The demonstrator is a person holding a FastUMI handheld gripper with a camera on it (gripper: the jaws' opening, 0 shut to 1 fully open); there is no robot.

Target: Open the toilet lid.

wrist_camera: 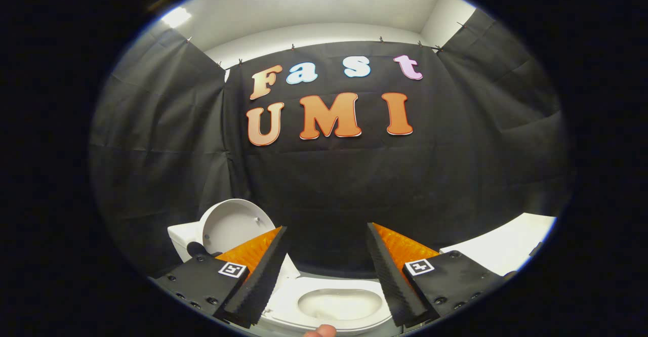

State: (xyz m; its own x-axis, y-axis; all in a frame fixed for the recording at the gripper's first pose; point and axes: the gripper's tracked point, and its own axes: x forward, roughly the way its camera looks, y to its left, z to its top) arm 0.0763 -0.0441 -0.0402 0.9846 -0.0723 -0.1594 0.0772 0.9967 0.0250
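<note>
The white toilet sits low in front of me. Its lid (234,224) stands raised, leaning back against the tank (178,237) beyond my left finger. The seat (286,301) lies down around the open bowl (338,304), which shows between and below my two fingers. My gripper (326,226) is open with a wide gap, and nothing is held between the fingers. It hovers above the bowl and is apart from the lid.
A fingertip (320,331) of the person's hand pokes in just below the bowl's front rim. A white flat surface (501,246) lies beyond my right finger. Black cloth walls (329,185) close the booth behind and on both sides.
</note>
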